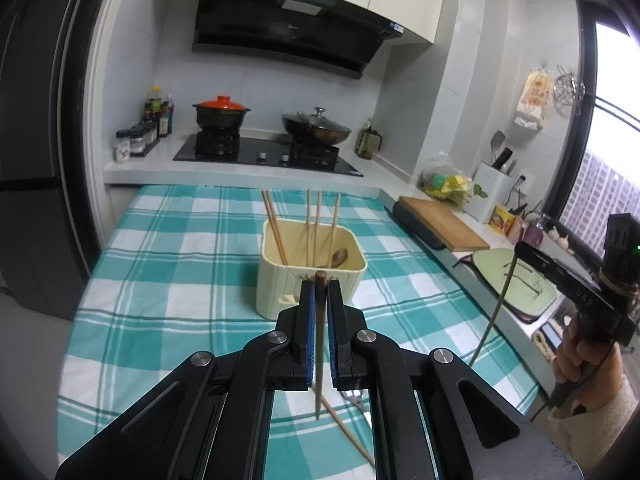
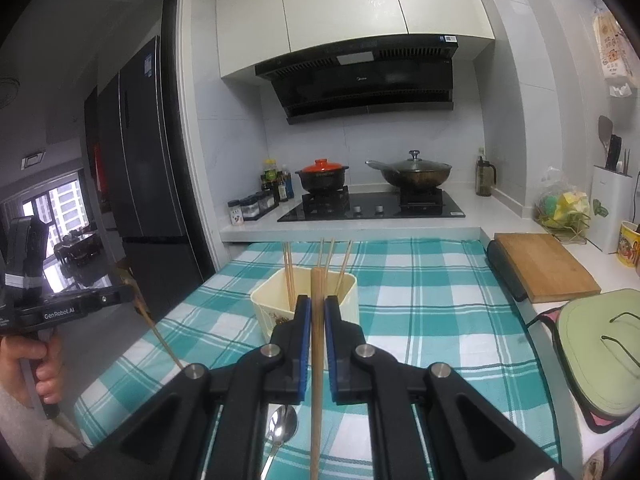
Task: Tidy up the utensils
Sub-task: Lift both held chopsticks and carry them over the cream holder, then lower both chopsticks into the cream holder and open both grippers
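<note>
Wooden chopsticks pinched in both grippers above a checked worktop.

The left gripper (image 1: 320,292) has its blue pads pressed on one dark-tipped chopstick (image 1: 319,344), held upright in front of the cream utensil holder (image 1: 280,284). The right gripper (image 2: 317,312) pinches a pale chopstick (image 2: 317,360) in the same way, just before the holder (image 2: 264,312). Inside the holder stand five chopsticks and one spoon (image 1: 338,258). One more chopstick (image 1: 348,428) lies on the cloth under the left gripper, and one metal spoon (image 2: 281,428) lies under the right one. The worktop carries a teal and white checked cloth (image 1: 160,280). Behind it is a kitchen hob with a red-lidded pot (image 1: 221,114) and a wok (image 1: 316,128); a wooden cutting board (image 1: 444,224) is at the right.
</note>
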Motion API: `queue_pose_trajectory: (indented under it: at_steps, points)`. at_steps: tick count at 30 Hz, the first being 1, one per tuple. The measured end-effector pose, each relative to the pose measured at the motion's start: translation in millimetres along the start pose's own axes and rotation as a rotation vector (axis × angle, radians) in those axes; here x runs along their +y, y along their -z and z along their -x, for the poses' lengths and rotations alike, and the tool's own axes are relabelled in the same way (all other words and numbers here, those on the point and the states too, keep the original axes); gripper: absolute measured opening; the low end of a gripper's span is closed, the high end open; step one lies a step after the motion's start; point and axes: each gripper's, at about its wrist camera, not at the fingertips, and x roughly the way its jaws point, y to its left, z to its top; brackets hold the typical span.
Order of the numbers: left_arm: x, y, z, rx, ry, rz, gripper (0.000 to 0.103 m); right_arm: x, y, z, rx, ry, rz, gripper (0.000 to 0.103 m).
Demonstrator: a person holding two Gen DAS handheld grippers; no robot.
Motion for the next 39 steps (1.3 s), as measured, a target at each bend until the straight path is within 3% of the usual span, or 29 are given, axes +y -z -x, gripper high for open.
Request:
queue_pose_trajectory:
  at_steps: [13,19,24,30,39]
  points:
    - [2,-71,-1,-0.041,0.04,0.011,0.004,0,-36,-28,-0.045,0.009,-0.005,0.007]
    - [-5,-132,-7,-0.124,0.023,-0.024,0.004,9,-80,-53,-0.102,-0.001,0.031,0.007]
    - [-4,-168,-38,-0.173,-0.027,-0.043,0.004,18,-117,-84,-0.178,0.0,0.057,0.007]
    - [13,-172,-105,-0.123,-0.042,-0.001,0.004,18,-128,-145,-0.208,-0.022,0.058,0.007]
    - [34,-132,-197,0.054,-0.072,0.052,0.004,-7,-76,-245,0.02,0.018,0.038,0.007]
